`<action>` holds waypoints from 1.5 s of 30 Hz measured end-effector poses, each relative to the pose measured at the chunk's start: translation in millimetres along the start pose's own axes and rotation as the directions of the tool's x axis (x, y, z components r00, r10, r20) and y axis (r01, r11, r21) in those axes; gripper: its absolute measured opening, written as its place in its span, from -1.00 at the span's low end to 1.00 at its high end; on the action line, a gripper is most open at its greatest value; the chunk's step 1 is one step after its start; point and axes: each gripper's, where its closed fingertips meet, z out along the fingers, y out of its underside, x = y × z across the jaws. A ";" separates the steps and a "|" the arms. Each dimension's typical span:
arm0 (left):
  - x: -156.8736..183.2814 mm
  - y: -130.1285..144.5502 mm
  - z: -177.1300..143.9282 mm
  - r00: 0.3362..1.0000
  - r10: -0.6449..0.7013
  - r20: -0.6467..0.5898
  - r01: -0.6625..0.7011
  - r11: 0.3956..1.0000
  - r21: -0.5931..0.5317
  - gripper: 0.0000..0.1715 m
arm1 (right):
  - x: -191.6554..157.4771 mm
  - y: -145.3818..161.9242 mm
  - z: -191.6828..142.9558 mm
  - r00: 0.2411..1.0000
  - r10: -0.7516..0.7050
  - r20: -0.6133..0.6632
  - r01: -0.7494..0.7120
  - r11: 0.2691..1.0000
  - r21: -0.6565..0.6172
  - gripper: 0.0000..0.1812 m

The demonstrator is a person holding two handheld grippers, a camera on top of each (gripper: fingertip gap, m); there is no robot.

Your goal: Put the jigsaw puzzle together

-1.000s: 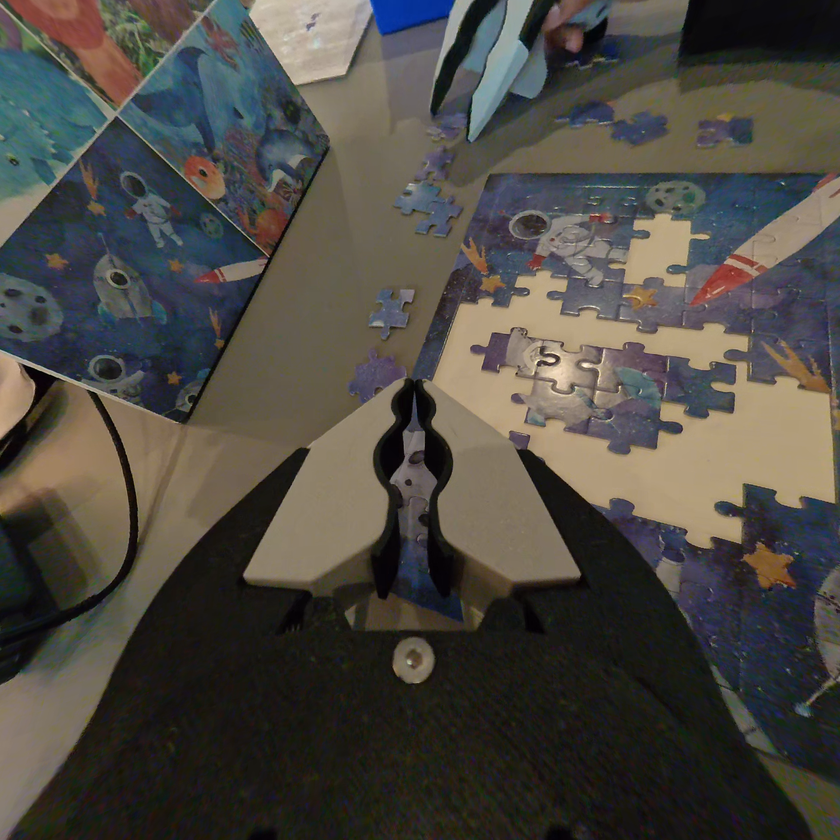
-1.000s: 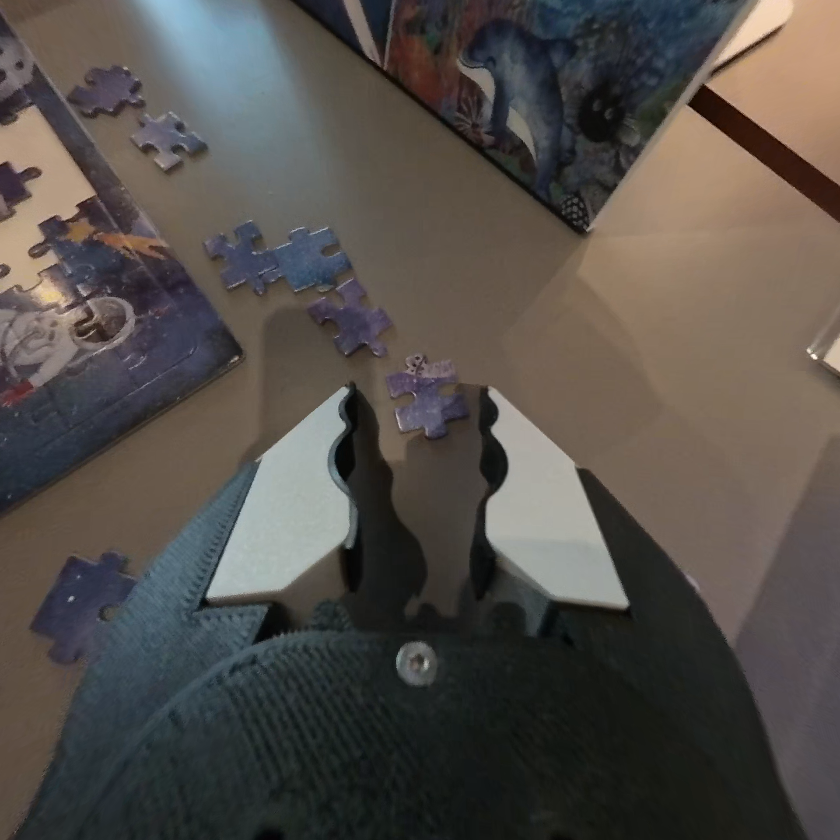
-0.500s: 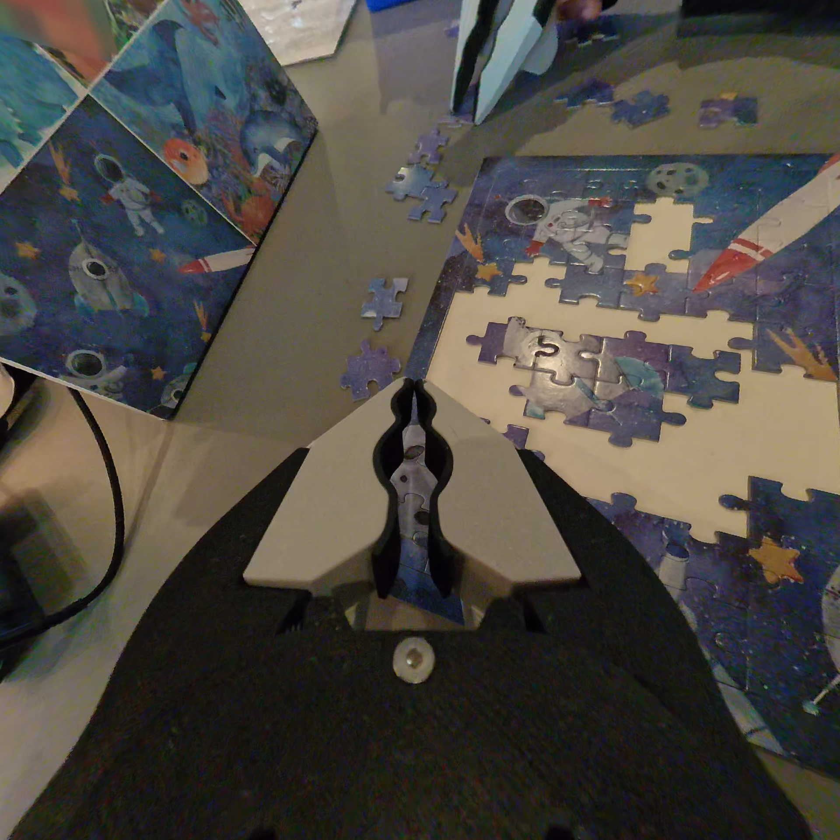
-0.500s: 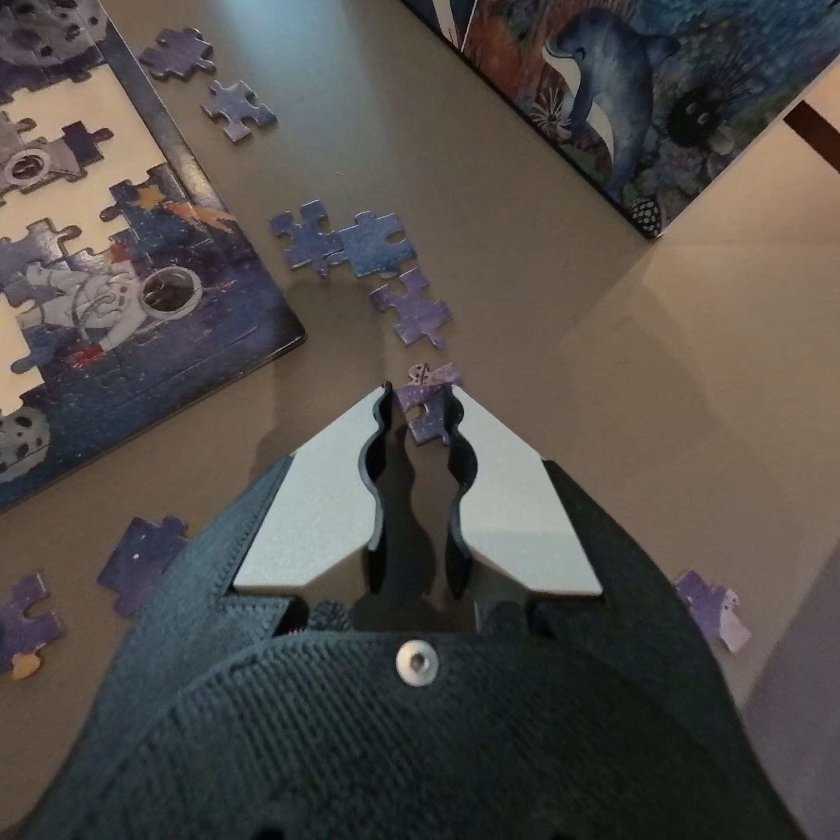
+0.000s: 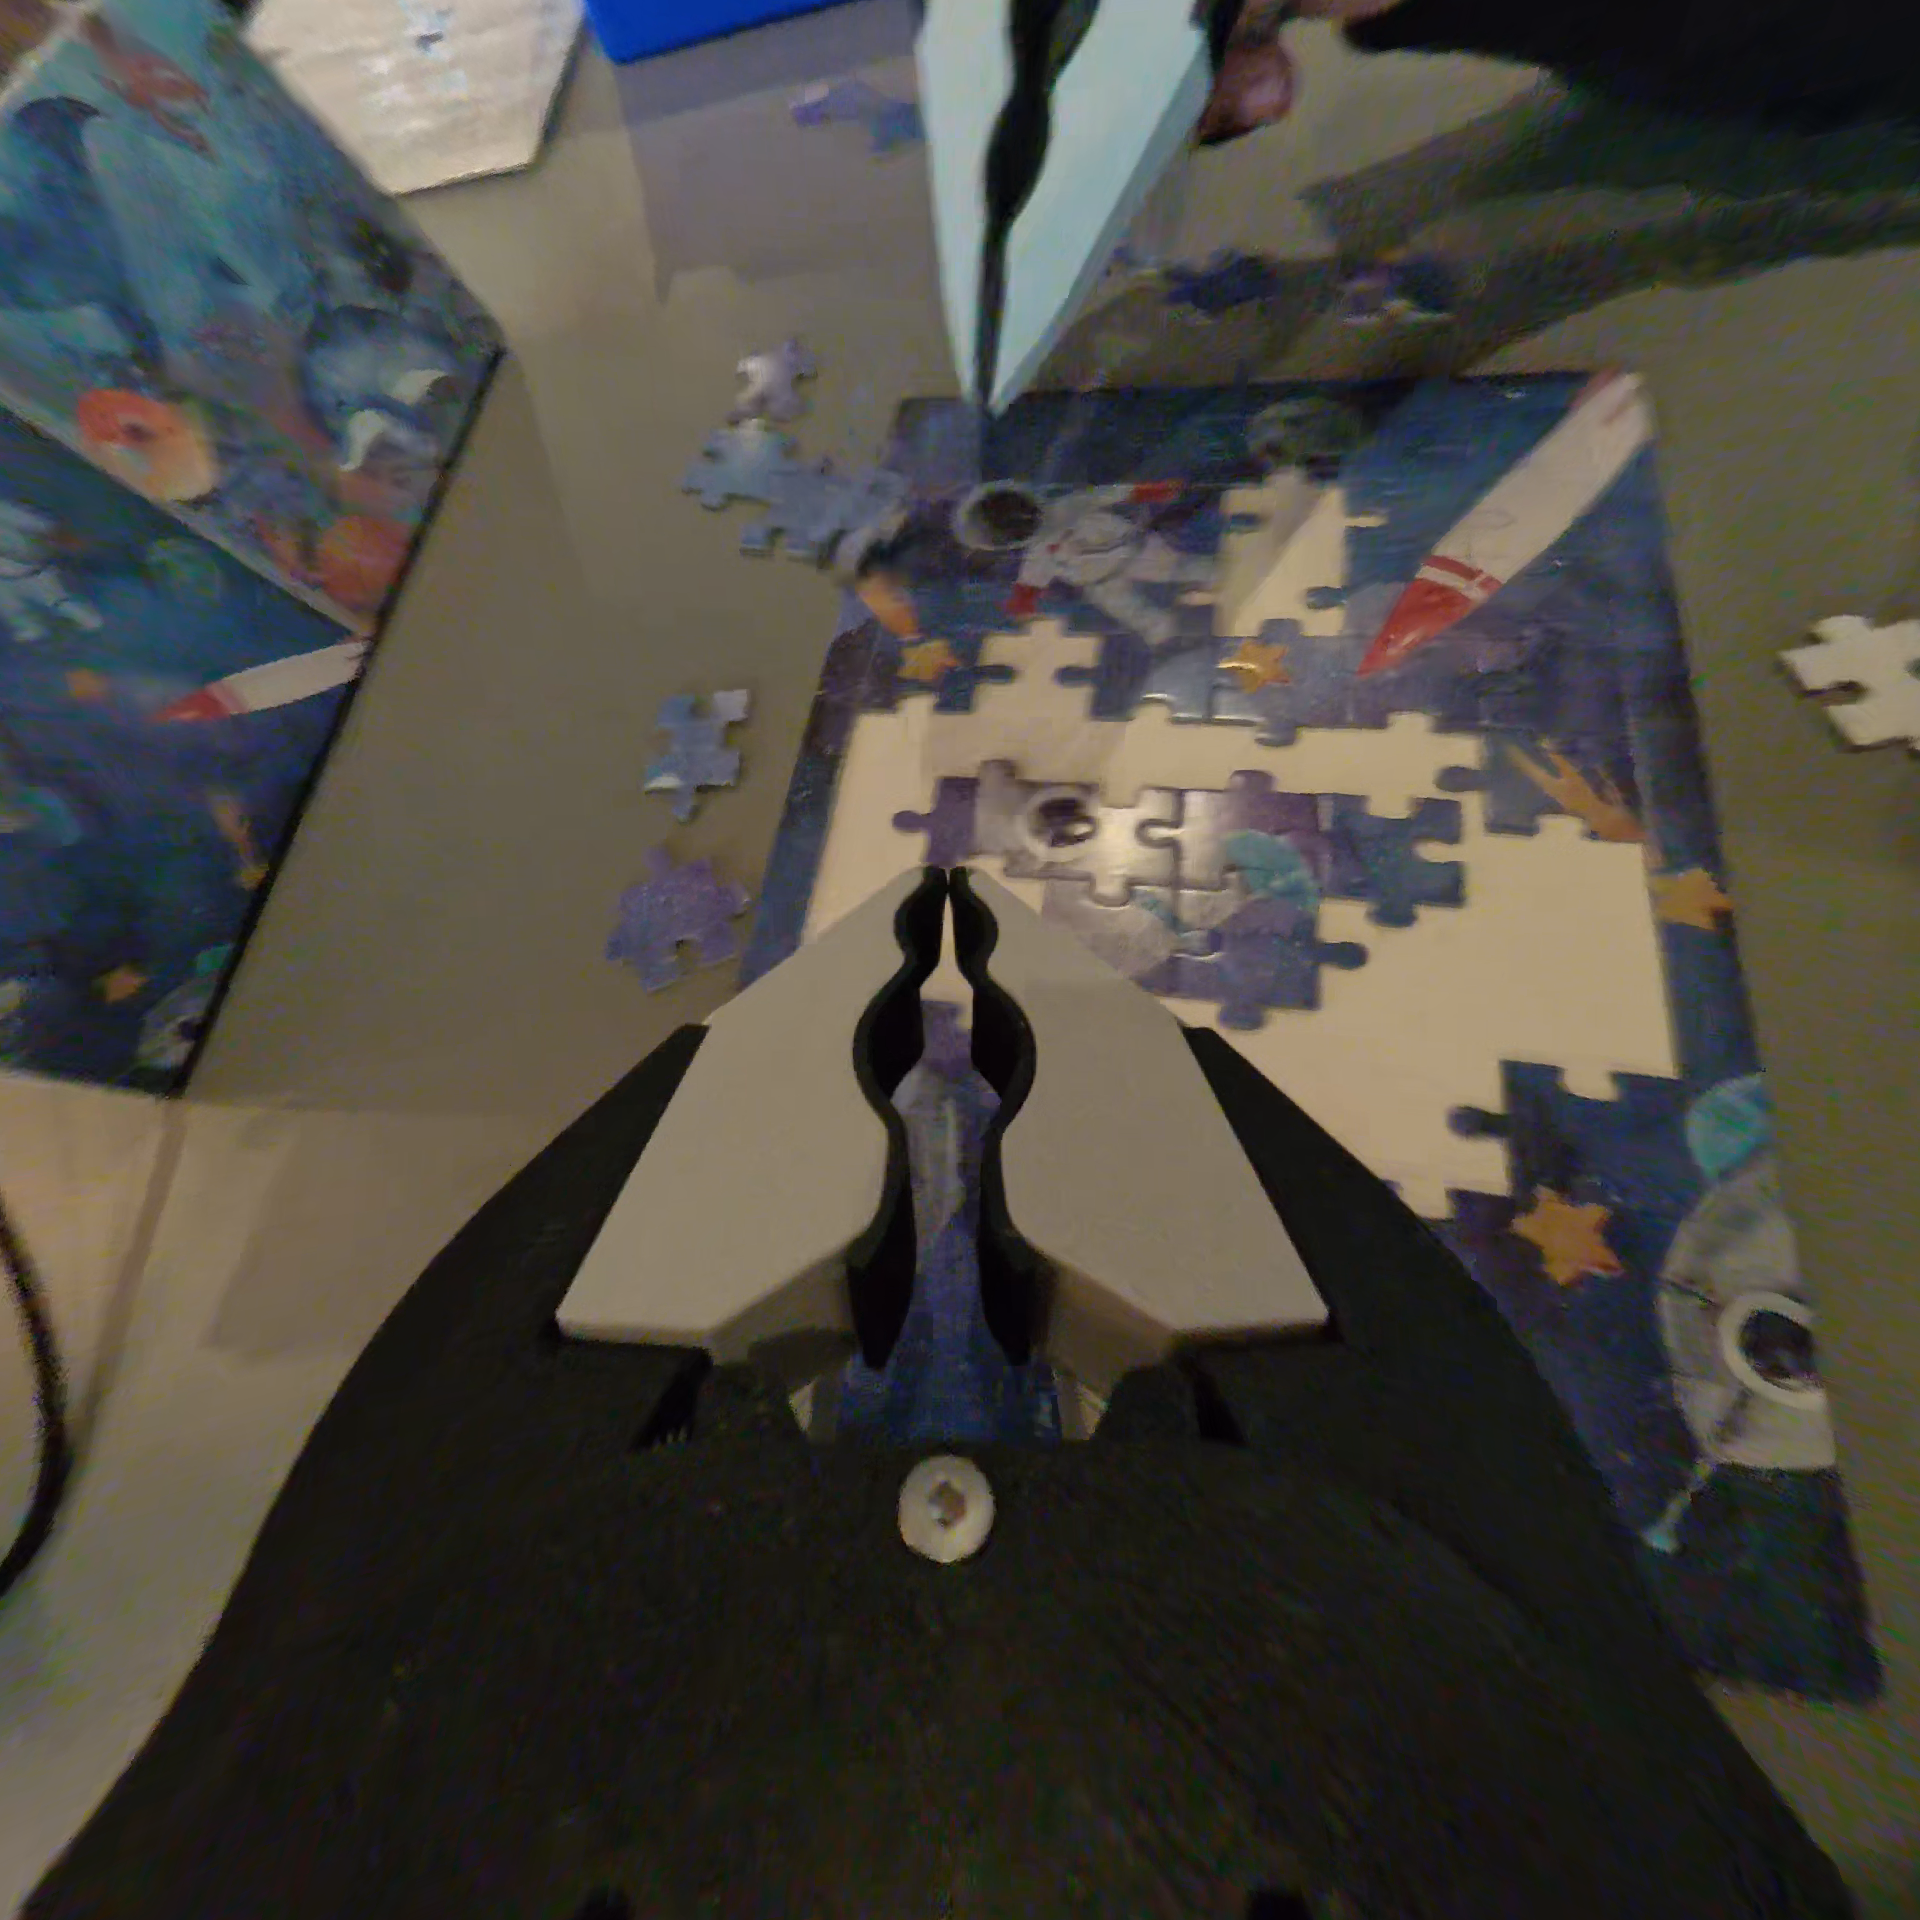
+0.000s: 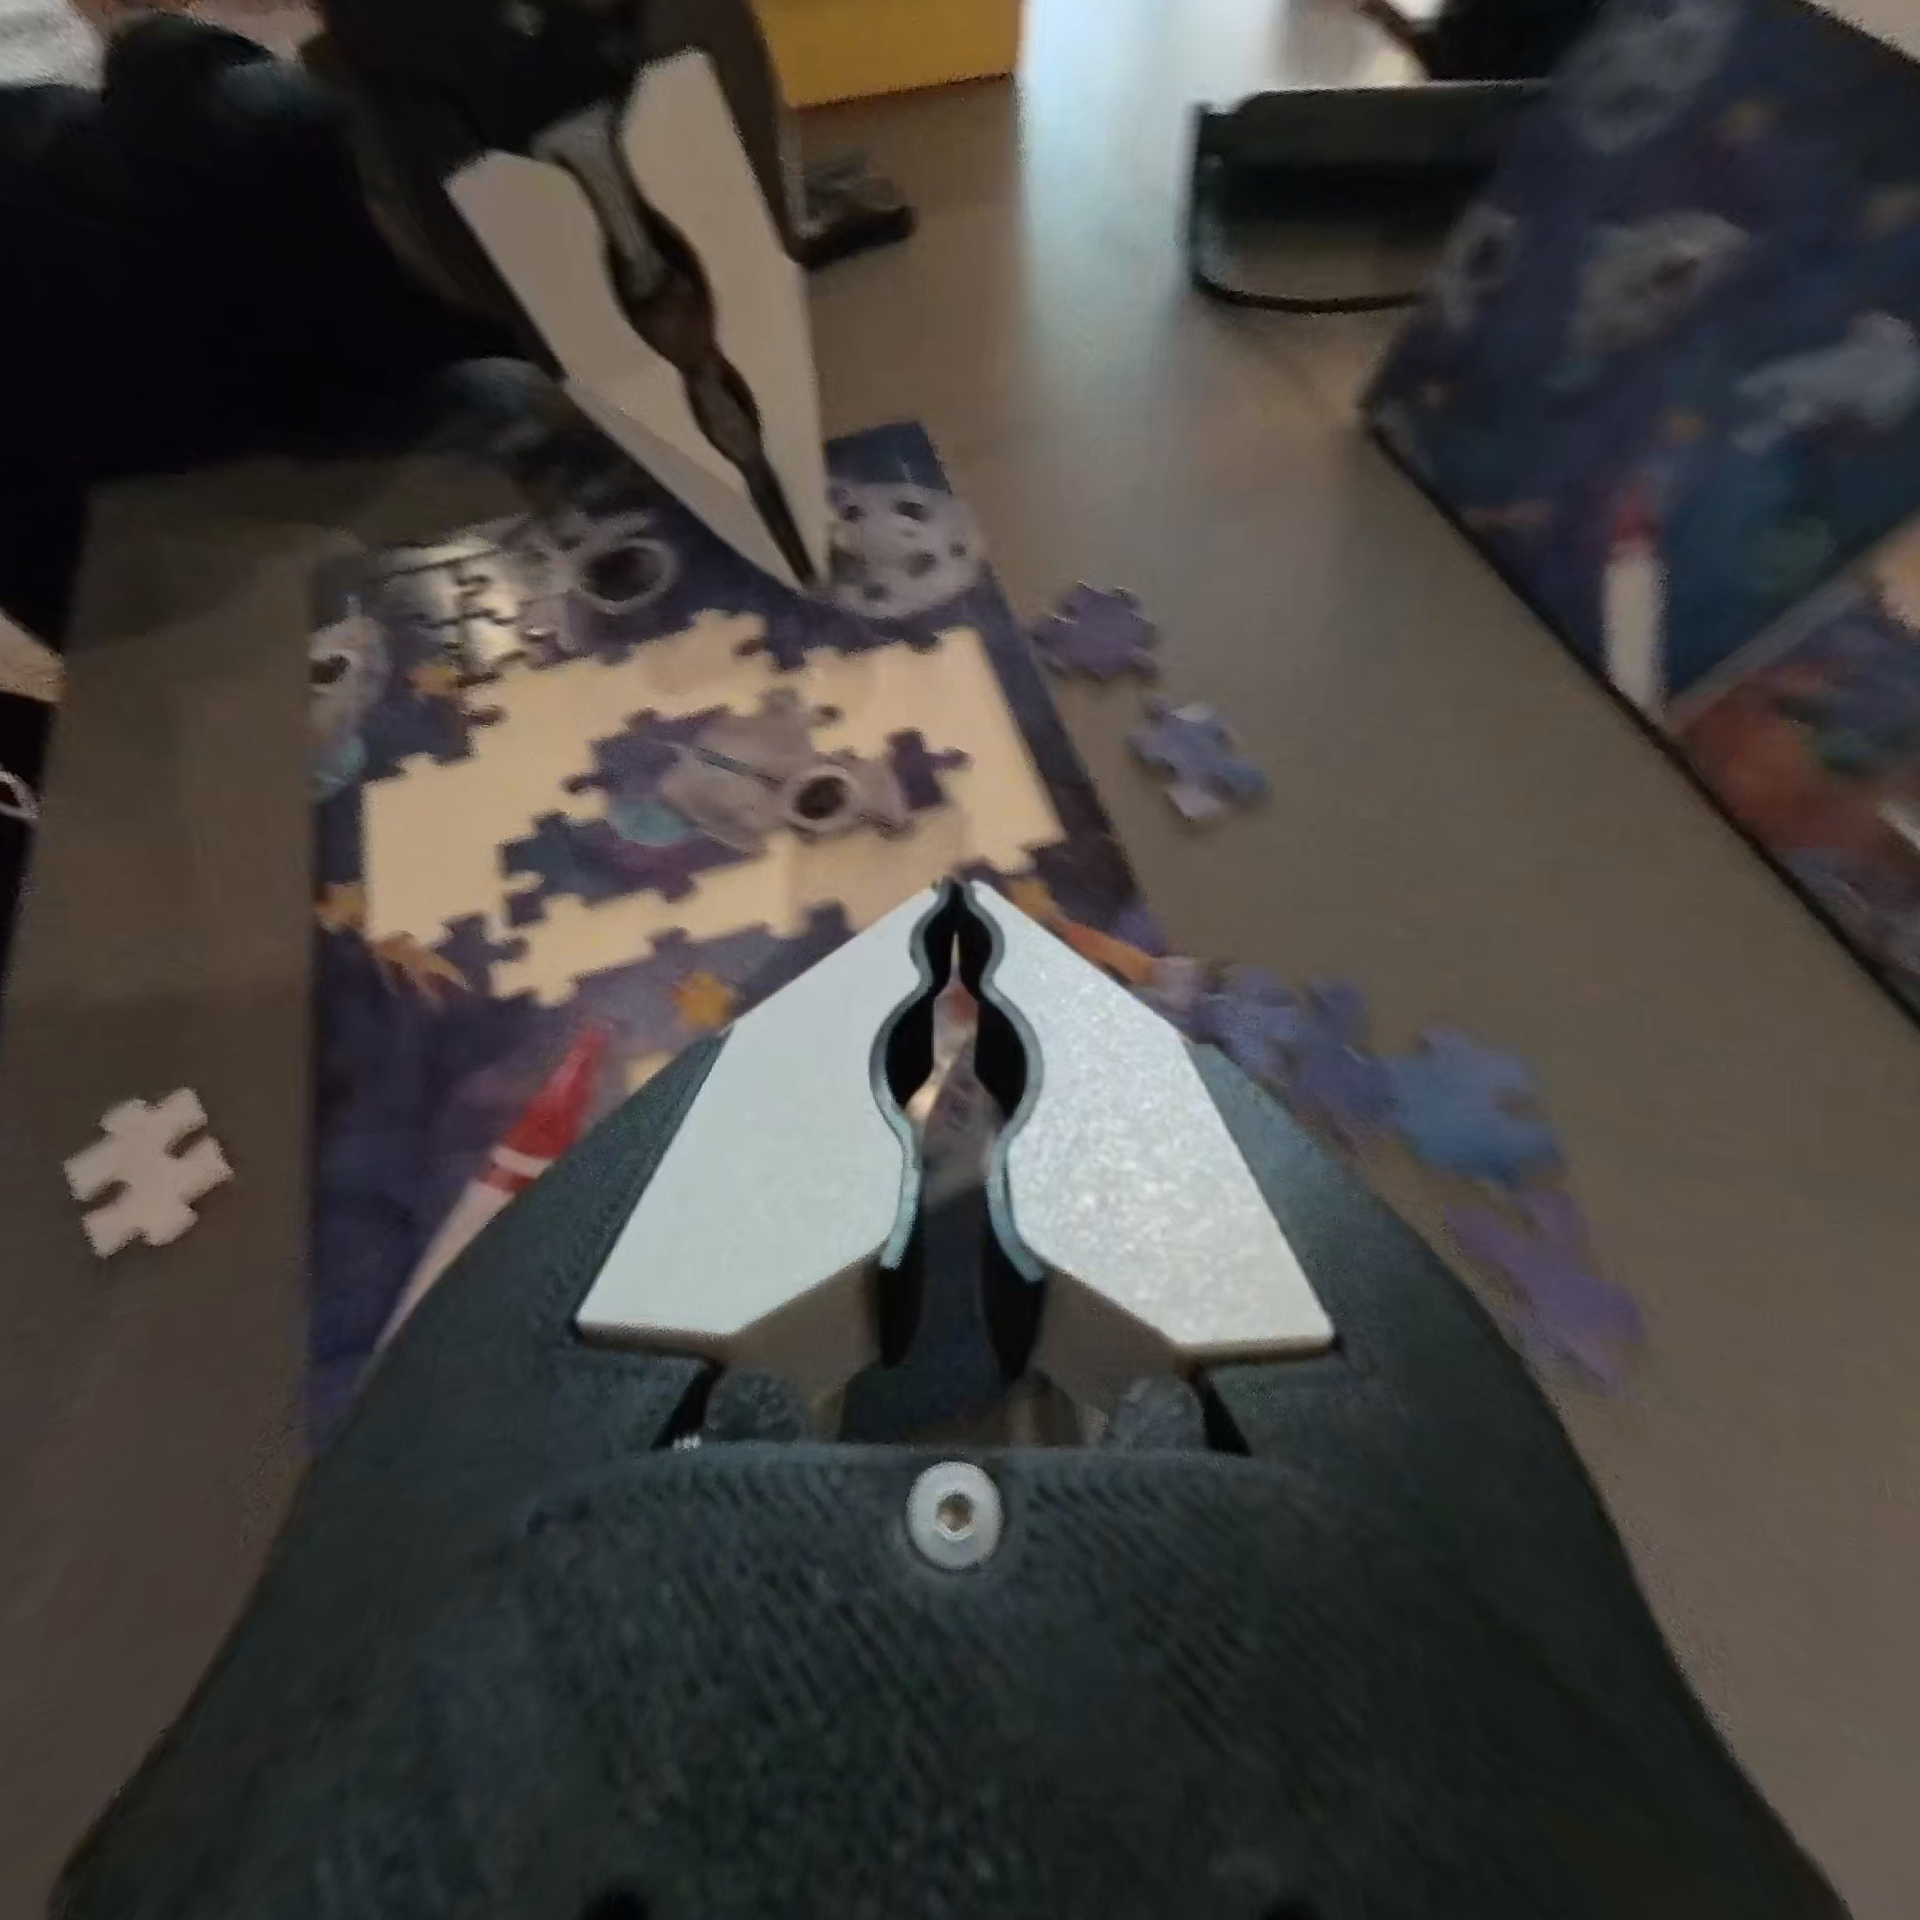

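The space jigsaw board [image 5: 1351,1039] lies flat with its border filled, a joined cluster [image 5: 1195,862] in the middle and bare cream gaps around it. It also shows in the right wrist view [image 6: 436,831]. My left gripper [image 5: 948,878] is shut and empty, its tips low over the board's near corner [image 6: 810,566]. My right gripper [image 6: 956,891] is shut and hangs over the board's far edge [image 5: 987,390]. The purple piece it closed on is pinched edge-on and hardly shows.
Loose purple pieces [image 5: 696,748] [image 6: 1475,1101] lie on the table beside the board. A white face-down piece [image 6: 145,1169] lies on its other side. The picture box [image 5: 208,520] stands at the left. A black cable [image 5: 31,1455] runs by the left edge.
My right gripper closed on the purple piece beside the board, then swung over the board's edge. My left gripper shifted right over the board and stayed shut.
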 end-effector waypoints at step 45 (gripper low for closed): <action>30.2 4.4 22.4 0.996 0.043 -0.073 -0.050 0.995 -0.087 -1.00 | 31.5 29.5 49.9 0.994 0.086 -0.067 -0.095 0.984 -0.154 -0.35</action>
